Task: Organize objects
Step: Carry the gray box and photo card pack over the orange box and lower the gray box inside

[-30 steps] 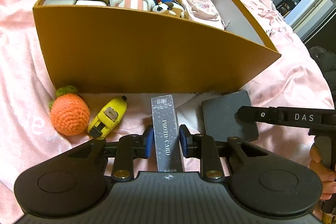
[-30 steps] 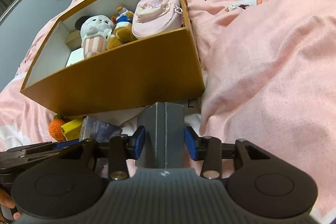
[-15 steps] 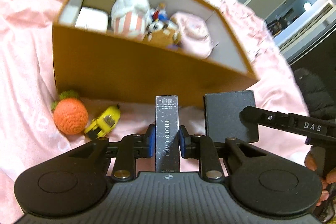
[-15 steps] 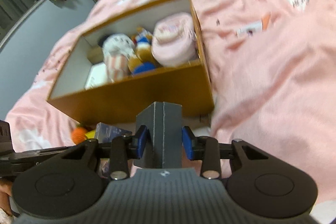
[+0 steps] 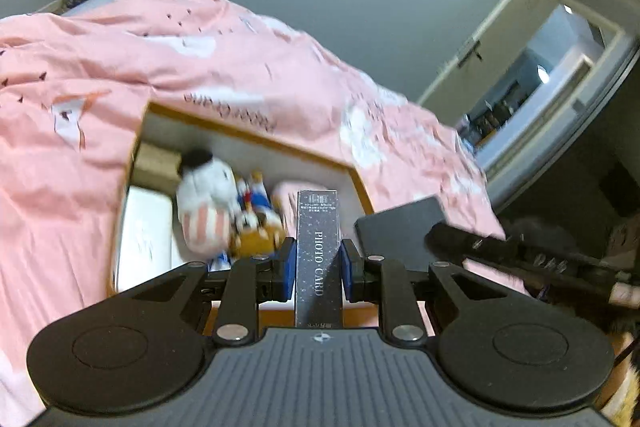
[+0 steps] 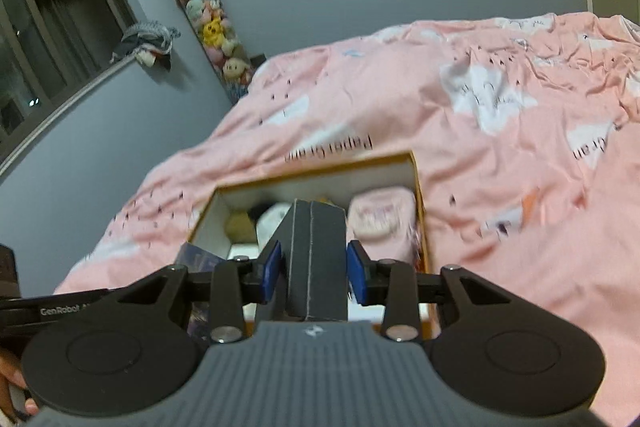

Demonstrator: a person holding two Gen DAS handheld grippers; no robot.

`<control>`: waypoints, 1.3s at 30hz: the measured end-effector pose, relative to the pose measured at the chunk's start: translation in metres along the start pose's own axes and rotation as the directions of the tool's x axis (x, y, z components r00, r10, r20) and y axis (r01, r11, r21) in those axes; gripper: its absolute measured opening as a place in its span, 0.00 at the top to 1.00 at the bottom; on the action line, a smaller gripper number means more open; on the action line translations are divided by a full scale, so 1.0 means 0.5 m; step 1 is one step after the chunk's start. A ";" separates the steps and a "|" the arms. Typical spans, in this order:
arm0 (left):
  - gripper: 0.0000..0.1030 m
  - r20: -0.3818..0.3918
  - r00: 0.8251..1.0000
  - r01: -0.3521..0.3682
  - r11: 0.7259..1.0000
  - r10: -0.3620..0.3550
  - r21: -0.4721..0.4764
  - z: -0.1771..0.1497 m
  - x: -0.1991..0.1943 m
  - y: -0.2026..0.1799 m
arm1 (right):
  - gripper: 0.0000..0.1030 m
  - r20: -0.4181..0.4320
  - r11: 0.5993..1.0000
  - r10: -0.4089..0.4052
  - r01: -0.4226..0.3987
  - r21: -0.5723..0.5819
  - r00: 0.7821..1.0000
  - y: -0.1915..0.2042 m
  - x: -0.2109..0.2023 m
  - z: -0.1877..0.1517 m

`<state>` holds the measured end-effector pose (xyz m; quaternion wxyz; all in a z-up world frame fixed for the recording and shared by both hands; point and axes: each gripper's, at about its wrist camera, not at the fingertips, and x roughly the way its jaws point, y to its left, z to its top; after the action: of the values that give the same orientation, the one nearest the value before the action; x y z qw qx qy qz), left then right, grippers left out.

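My left gripper is shut on a dark photo card box and holds it above the near edge of the open orange box. My right gripper is shut on a flat dark grey case, also above that orange box. The grey case shows in the left wrist view to the right of the photo card box. The photo card box shows in the right wrist view at the left.
Inside the orange box are a white plush, a small duck toy, a pink pouch, a tan carton and a white box. It sits on a pink duvet. Plush toys hang on the wall.
Both grippers have risen with their objects from the bed in front of the orange box to above its near edge. The orange ball and yellow tape measure have left the view.
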<state>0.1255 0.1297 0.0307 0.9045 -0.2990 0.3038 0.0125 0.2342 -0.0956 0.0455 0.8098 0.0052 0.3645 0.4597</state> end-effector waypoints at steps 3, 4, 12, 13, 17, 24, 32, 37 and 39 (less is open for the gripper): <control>0.76 0.033 0.999 -0.026 0.999 0.027 -0.022 0.024 0.015 0.016 | 0.63 -0.022 0.999 -0.030 0.030 0.012 0.999 0.006 0.063 0.012; 0.76 0.043 0.998 -0.046 0.999 0.047 -0.026 0.028 0.024 0.023 | 0.63 -0.042 0.999 -0.036 0.037 0.020 0.998 0.005 0.082 0.011; 0.76 0.033 0.990 -0.135 0.989 0.137 -0.064 0.027 0.078 0.107 | 0.63 -0.227 0.993 -0.012 0.039 0.116 0.974 -0.003 0.246 -0.038; 0.76 0.035 0.988 -0.146 0.987 0.148 -0.059 0.028 0.080 0.114 | 0.63 -0.245 0.992 -0.007 0.038 0.122 0.969 0.000 0.261 -0.045; 0.76 0.043 0.990 -0.135 0.988 0.138 -0.076 0.035 0.083 0.142 | 0.63 -0.305 0.987 0.021 0.029 0.158 0.952 0.015 0.313 -0.071; 0.76 0.046 0.991 -0.121 0.988 0.126 -0.094 0.037 0.084 0.164 | 0.63 -0.344 0.980 0.055 0.016 0.200 0.937 0.022 0.363 -0.082; 0.76 0.041 0.991 -0.118 0.987 0.124 -0.112 0.035 0.084 0.176 | 0.63 -0.400 0.983 0.078 -0.004 0.184 0.913 0.035 0.378 -0.089; 0.76 0.042 0.992 -0.116 0.986 0.122 -0.116 0.035 0.082 0.178 | 0.63 -0.464 0.989 0.050 0.021 0.147 0.884 0.034 0.389 -0.075; 0.76 0.043 0.992 -0.115 0.987 0.120 -0.116 0.035 0.081 0.178 | 0.62 -0.517 0.998 -0.027 0.053 0.035 0.856 0.048 0.404 -0.080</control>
<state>0.1498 0.2061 -0.0283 0.8910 -0.3311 0.2972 0.0905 0.2554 0.0562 -0.0938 0.6916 -0.1064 0.5790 0.4185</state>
